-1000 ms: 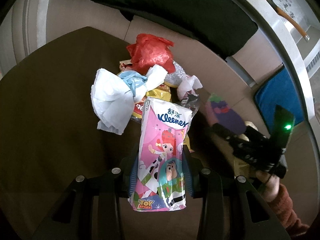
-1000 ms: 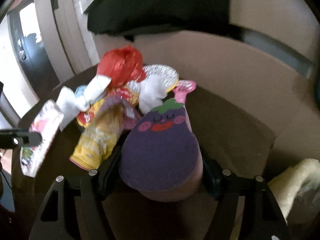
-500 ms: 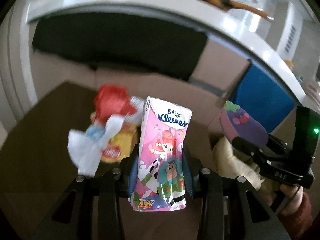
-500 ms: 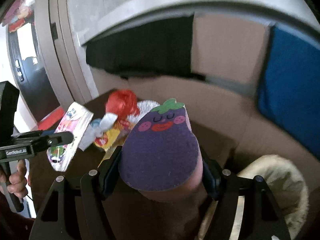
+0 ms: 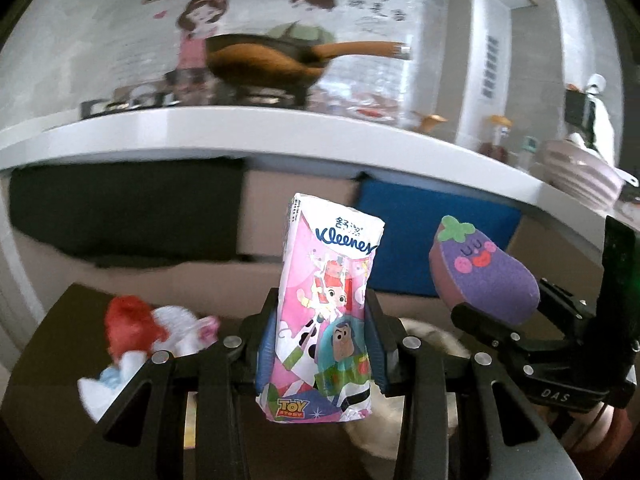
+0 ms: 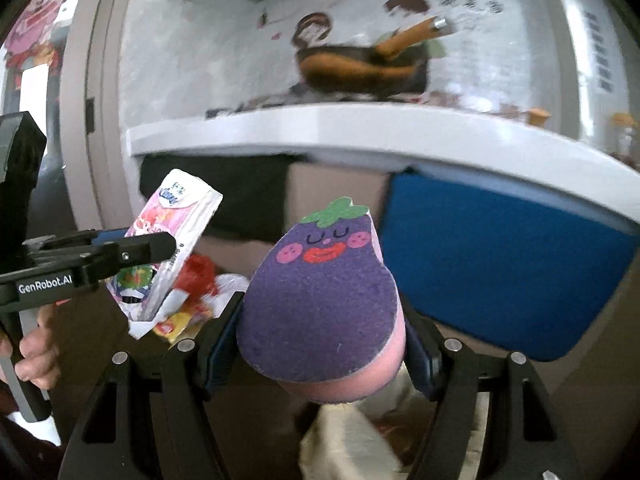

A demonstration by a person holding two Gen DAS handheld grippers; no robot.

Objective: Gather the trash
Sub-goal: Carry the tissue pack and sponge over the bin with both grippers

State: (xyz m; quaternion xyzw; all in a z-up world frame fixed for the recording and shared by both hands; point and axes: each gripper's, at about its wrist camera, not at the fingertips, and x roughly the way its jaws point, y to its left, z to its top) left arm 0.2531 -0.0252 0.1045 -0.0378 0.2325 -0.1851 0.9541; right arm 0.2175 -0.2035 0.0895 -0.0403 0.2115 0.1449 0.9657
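Observation:
My left gripper [image 5: 322, 344] is shut on a pink Kleenex tissue pack [image 5: 326, 300] and holds it upright in the air; the pack also shows in the right wrist view [image 6: 168, 252]. My right gripper [image 6: 320, 344] is shut on a purple eggplant-shaped sponge [image 6: 324, 300], also seen in the left wrist view [image 5: 480, 268] at the right. A pile of trash [image 5: 152, 332] with a red wrapper and white tissues lies on the dark table [image 5: 52, 352] below left. A cream basket [image 6: 352, 436] sits below the sponge.
A white counter [image 5: 280, 132] with a pan [image 5: 272, 60] runs across above. A blue panel [image 6: 500, 256] and a black cloth [image 5: 120, 216] hang below the counter. The trash pile also shows in the right wrist view [image 6: 196, 296].
Both grippers have risen and tilted up with their items. The trash pile has dropped low in both views and the counter and wall have come into view.

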